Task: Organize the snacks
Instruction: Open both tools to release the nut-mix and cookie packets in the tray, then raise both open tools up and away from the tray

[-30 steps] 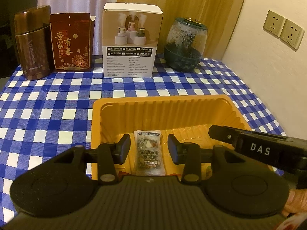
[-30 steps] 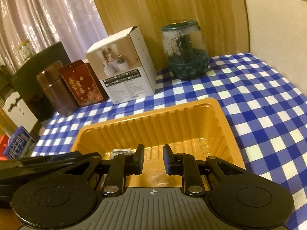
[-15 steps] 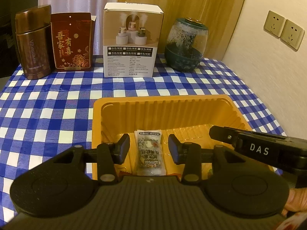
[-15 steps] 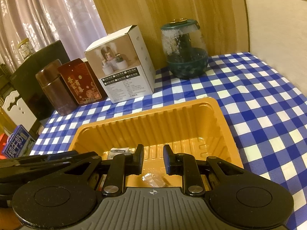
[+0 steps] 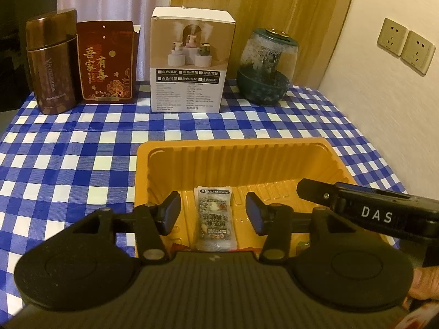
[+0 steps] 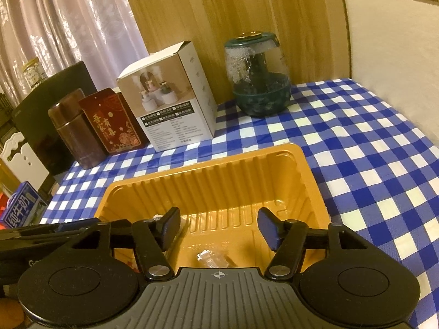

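Observation:
An orange plastic tray (image 5: 236, 153) (image 6: 208, 175) sits on the blue checked tablecloth. A clear snack packet with a dark filling (image 5: 215, 216) lies on the tray floor. My left gripper (image 5: 213, 215) is open and empty, its fingers on either side of the packet, above it. My right gripper (image 6: 218, 229) is open and empty over the tray's near end. A small clear wrapped snack (image 6: 210, 257) lies below it on the tray floor. The right gripper's body (image 5: 370, 211) shows at the right of the left wrist view.
Along the back stand a brown flask (image 5: 50, 63), a red carton (image 5: 105, 63), a white product box (image 5: 192, 63) and a glass-domed green jar (image 5: 267, 65). A wall (image 5: 384, 109) runs along the table's right side. A blue milk carton (image 6: 20, 208) sits off the left edge.
My right gripper has opened wide; it was nearly shut before. A small clear snack now lies on the tray floor beneath it. My left gripper has barely moved.

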